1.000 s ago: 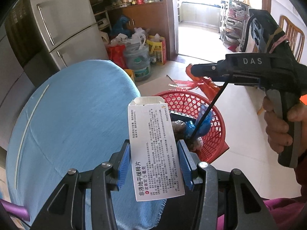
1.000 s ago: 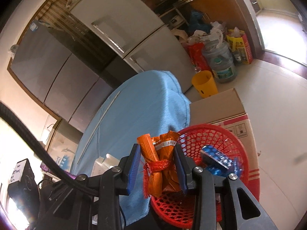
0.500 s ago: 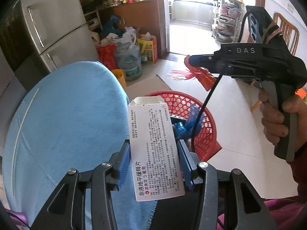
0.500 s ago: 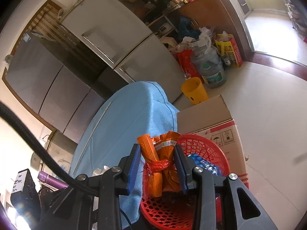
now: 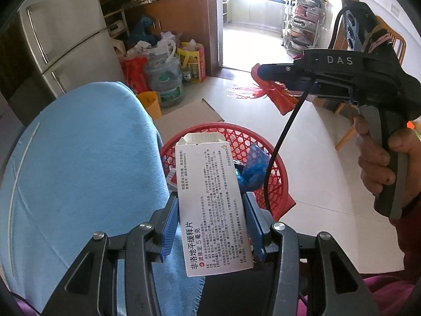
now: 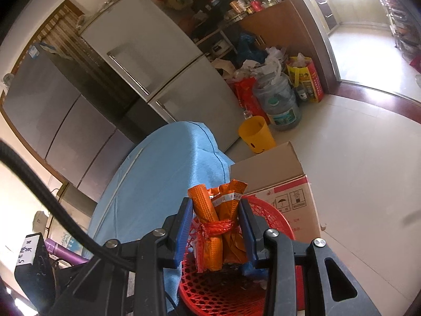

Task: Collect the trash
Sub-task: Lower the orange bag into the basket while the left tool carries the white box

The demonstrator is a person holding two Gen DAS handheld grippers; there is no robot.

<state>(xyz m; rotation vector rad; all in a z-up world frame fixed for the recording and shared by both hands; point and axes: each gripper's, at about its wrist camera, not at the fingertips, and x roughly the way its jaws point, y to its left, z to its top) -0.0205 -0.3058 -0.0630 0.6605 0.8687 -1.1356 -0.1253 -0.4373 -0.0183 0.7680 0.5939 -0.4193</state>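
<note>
My left gripper (image 5: 210, 221) is shut on a white medicine box (image 5: 210, 200) with printed text, held upright at the edge of the blue-clothed table (image 5: 79, 171), near the red mesh basket (image 5: 276, 155). The basket holds a blue wrapper (image 5: 254, 168) and other scraps. My right gripper (image 6: 214, 226) is shut on an orange rolled bag bundle (image 6: 218, 221) tied with red netting, held above the basket (image 6: 276, 218). The right gripper also shows in the left wrist view (image 5: 265, 72), high over the basket's far side.
A cardboard box (image 6: 279, 173) sits under and behind the basket. A yellow bin (image 6: 256, 134), a water jug (image 6: 279, 102) and bags stand by the fridges (image 6: 158, 60). A wooden chair (image 5: 394, 42) is at the right. The tiled floor (image 5: 315, 184) lies beyond.
The right gripper rose with the orange bundle, higher above the basket. The left gripper still holds the box and its view tilted up a little.
</note>
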